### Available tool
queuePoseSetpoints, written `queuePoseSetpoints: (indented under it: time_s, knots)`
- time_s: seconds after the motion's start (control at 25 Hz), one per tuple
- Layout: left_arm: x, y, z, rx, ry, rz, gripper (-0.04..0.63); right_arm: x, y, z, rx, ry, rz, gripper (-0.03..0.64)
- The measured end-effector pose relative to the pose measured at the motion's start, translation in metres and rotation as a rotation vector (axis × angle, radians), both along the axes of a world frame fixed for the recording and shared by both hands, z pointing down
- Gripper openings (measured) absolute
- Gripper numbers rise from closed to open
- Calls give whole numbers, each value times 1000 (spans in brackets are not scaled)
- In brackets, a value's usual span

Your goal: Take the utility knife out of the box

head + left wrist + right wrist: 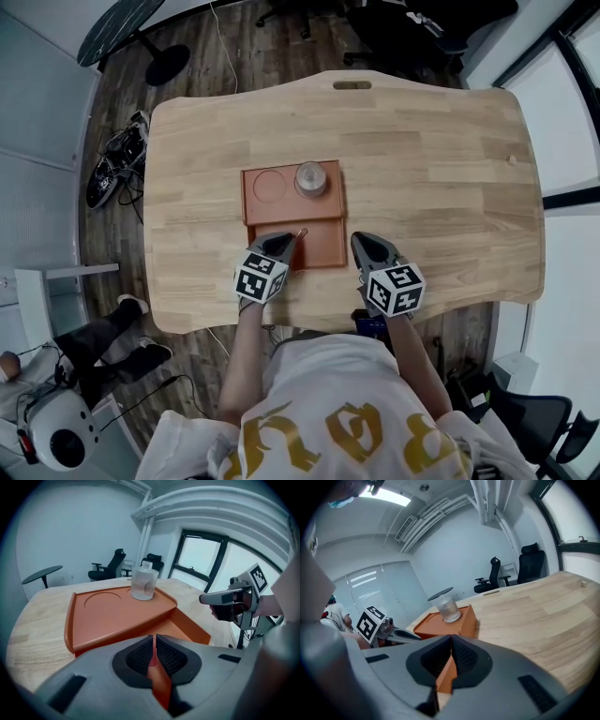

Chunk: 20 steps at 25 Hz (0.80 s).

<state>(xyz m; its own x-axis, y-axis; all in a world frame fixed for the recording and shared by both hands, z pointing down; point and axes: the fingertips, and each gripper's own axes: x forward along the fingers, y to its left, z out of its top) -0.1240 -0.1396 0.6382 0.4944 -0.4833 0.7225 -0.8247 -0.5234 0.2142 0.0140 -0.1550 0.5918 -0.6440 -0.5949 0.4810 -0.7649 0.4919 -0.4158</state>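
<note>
Nearest me, my right gripper [362, 242] hangs just off the box's right-hand wall, at about 3 o'clock from the near compartment. Its own view shows the jaws pressed together with nothing of the task between them.

At 9 o'clock from it, my left gripper [284, 242] reaches in over the near, lower compartment of the orange box [323, 251]. Its jaws are closed to a slit on a thin red sliver, which I take to be the utility knife [300, 232] (only an edge shows in the left gripper view, so I'm going by colour and shape). In the head view the knife's free end pokes out past the jaw tips toward 1 o'clock, over the box floor.

So I'd judge the grasp is made, but the taking-out is not done. The knife sits within the box's outline, and I cannot tell whether it is clear of the floor. What remains is to lift it over the wall and bring it out onto the bench [441, 169].

Farther off, at 12 o'clock, the box's raised shelf carries an empty round recess [269, 186] on the left and a clear glass jar [310, 178] just beside it on the right. The jar stands upright and apart from both grippers, so I don't expect it to hinder a lift toward me.
</note>
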Motion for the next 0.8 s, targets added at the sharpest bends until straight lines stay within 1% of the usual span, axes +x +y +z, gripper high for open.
queuePoseSetpoints:
  time_s: [0.24,0.52,0.6,0.72,0.8]
  knots:
    - [9,-1,18,-65,-46,57,12,11,-3,12,-19,23,11,12]
    - [11,-3,33,-78,-109,104,15,18,-8,22,-40,36,21,12]
    - [13,-3,37,-87,-122,113,31,20,-9,24,-46,36,24,12]
    - [15,-3,43,-109,-147,129,80,21,-10,27,-53,39,28,12]
    - [15,0,48,-125,-169,144,87,22,-10,29,-59,41,30,12]
